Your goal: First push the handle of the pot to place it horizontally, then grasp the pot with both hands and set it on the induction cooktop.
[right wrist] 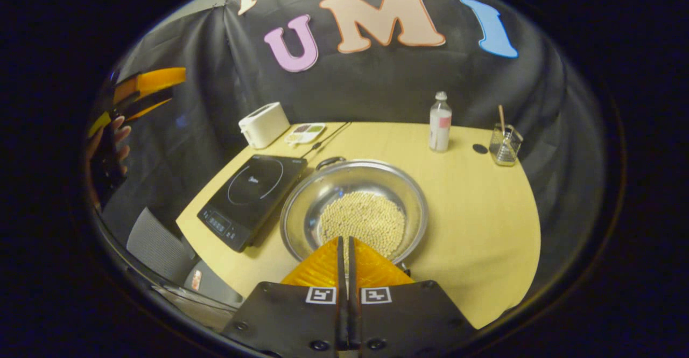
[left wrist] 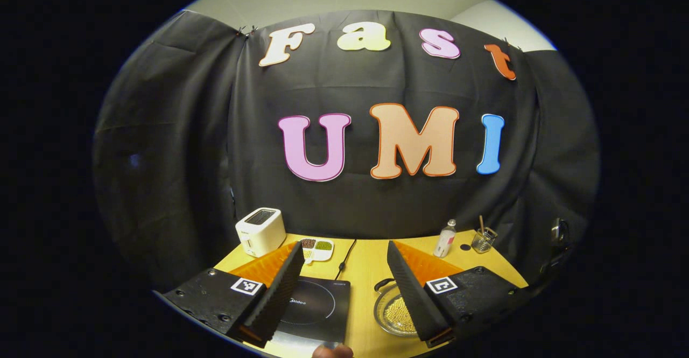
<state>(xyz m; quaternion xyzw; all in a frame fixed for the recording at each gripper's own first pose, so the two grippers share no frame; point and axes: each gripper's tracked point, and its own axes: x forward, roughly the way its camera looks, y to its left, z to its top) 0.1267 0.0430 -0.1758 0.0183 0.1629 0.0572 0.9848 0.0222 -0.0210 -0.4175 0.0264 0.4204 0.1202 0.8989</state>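
A wide steel pot (right wrist: pixel 315 199) holding pale beans stands on the yellow table just right of the black induction cooktop (right wrist: pixel 250 194). Its far loop handle (right wrist: pixel 329 161) points toward the back wall. My right gripper (right wrist: pixel 344 241) is shut with nothing between its fingers, its tips over the pot's near rim. My left gripper (left wrist: pixel 345 247) hangs open above the table, the cooktop (left wrist: pixel 317 304) under its left finger and the pot (left wrist: pixel 379 308) under its right finger. In the right gripper view the left gripper (right wrist: pixel 142 91) sits high at the far left, held by a hand (right wrist: pixel 115 132).
A white toaster (right wrist: pixel 264 124) and a divided snack dish (right wrist: pixel 305 132) stand at the back left, with a black cable (right wrist: pixel 323 140) running to the cooktop. A small bottle (right wrist: pixel 440 121), a dark disc (right wrist: pixel 479 148) and a glass with a stick (right wrist: pixel 505 144) stand at the back right. A grey chair (right wrist: pixel 156 242) is below the table's left edge.
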